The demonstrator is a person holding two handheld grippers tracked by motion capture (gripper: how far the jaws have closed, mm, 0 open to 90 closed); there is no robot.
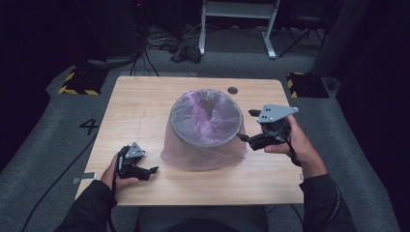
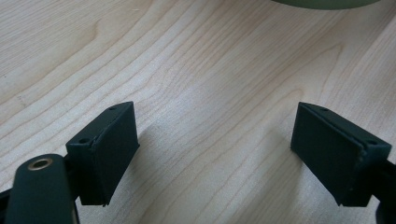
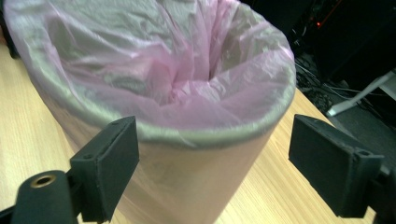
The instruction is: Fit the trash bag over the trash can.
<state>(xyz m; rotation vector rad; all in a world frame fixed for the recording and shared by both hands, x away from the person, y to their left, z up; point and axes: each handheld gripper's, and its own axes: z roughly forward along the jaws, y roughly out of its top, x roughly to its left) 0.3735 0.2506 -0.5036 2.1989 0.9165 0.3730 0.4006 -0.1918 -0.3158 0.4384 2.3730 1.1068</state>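
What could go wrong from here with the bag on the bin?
1. The right gripper is open and close to the bin; a push on the rim might tip or slide it, since the left gripper rests open on the table, apart from the bin.
2. The thin pink bag, folded over the rim, could tear or slip off if pinched and pulled.

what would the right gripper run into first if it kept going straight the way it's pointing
Most likely the bin: the right gripper points at its upper side with open jaws, just below the rim where the pink bag folds over. How near it is remains unclear.
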